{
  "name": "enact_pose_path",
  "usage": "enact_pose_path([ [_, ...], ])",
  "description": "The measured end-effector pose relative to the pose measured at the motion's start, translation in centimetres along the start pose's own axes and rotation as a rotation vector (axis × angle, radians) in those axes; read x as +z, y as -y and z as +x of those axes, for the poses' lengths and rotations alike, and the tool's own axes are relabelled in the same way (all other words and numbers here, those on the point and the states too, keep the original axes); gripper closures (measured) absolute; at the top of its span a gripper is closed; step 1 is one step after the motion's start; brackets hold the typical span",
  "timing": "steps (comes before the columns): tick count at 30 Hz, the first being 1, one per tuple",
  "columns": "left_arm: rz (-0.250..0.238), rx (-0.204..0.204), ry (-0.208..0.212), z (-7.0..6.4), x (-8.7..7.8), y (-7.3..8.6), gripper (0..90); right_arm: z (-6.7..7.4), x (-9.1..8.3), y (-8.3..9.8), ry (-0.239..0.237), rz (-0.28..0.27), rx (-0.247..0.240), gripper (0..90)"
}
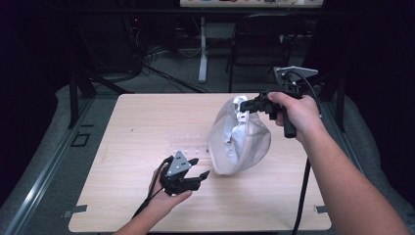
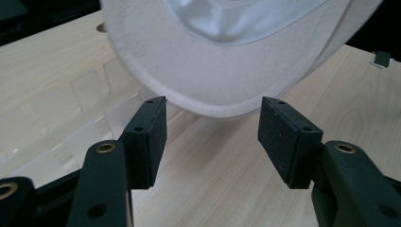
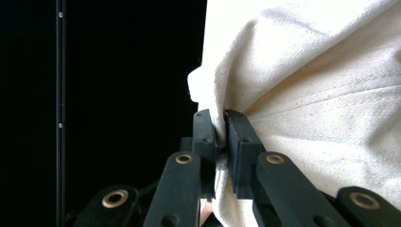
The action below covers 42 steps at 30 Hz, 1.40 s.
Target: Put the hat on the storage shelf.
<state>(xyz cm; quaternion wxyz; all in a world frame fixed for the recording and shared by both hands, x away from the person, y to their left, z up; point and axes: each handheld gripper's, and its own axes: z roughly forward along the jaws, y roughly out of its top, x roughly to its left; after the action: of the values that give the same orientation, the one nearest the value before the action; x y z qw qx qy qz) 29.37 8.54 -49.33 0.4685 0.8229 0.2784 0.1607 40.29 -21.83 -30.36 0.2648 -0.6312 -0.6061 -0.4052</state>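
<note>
At right of centre the right claw (image 1: 248, 105) pinches the cap (image 1: 240, 139) above the counter (image 1: 147, 127); the left claw (image 1: 198, 169), wide open and empty, should probably take its brim squarely.

Your high view looks forward and down over the whole pale wooden table (image 1: 147, 122). Your left gripper view sits low above that tabletop, close beneath the white fabric cap (image 2: 227, 71). Your right gripper view presses against the same cap.

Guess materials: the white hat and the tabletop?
White hat: looks like cotton twill, matte; diagonal weave and stitched seams show in the right gripper view, where it creases at the pinch. Tabletop: pale wood-grain, likely laminate, with a smooth low sheen.
</note>
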Motion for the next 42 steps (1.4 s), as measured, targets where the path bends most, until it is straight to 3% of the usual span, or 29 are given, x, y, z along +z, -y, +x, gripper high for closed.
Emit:
enact_pose_path([
  [3,-0.005,0.028,-0.006,-0.6,0.4,-0.7,43.3,0.3,0.3,-0.2,0.000,-0.009,-0.001,83.7],
  [11,-0.027,0.049,0.016,-1.3,0.9,-2.3,42.7,1.3,0.6,-0.9,0.000,-0.029,-0.004,83.7],
  [16,-0.016,0.061,0.019,-1.6,1.1,-2.8,42.5,1.7,0.9,-1.1,-0.003,-0.031,-0.011,83.7],
  [26,0.038,0.064,-0.050,-2.1,2.9,-3.7,44.1,2.1,1.6,-1.5,-0.009,-0.038,-0.010,83.7],
  [29,0.060,0.081,-0.092,-2.4,3.5,-3.9,47.6,2.2,1.7,-1.6,-0.012,-0.033,-0.008,83.7],
  [35,0.105,0.082,-0.126,-2.3,4.0,-4.1,60.1,2.2,1.7,-1.6,-0.012,-0.042,-0.009,83.7],
  [42,0.112,0.088,-0.155,-1.6,3.8,-4.1,71.9,2.2,1.6,-1.6,-0.008,-0.041,-0.009,83.6],
])
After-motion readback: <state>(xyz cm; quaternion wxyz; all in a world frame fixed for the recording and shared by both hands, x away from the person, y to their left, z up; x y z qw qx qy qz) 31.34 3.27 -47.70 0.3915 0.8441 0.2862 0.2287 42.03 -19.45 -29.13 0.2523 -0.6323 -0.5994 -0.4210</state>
